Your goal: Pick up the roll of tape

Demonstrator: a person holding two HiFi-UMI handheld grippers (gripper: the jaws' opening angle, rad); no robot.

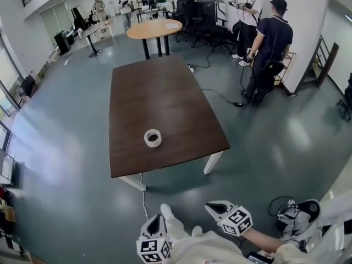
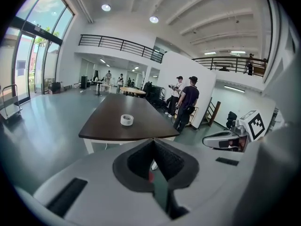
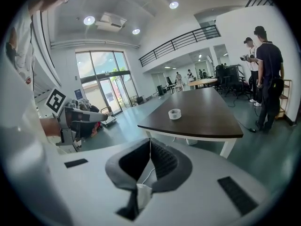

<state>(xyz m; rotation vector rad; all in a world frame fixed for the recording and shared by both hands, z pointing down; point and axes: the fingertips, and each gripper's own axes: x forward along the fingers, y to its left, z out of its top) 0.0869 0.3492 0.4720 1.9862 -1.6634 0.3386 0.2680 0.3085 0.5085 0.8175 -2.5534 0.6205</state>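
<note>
We hold both tools low in the bottom of the head view, over the grey-green floor (image 1: 66,191) and well short of the dark brown table (image 1: 165,87). The left gripper (image 1: 155,220) sits at bottom centre-left, and in its own view its dark padded jaws meet at the tips with nothing between them. The right gripper (image 1: 213,207) is just to its right at bottom centre; its jaws are pressed together and empty as well. The roll of tape (image 1: 153,138) lies flat on the table near the edge closest to us, left of the table's middle, well apart from both grippers. In the left gripper view it shows just above the jaw tips, left of centre; in the right gripper view it shows up and to the right of them. Beyond the table, at the top of the head view, stands a round wooden table (image 1: 154,29). A person in dark clothes (image 1: 270,45) stands at the upper right.
</note>
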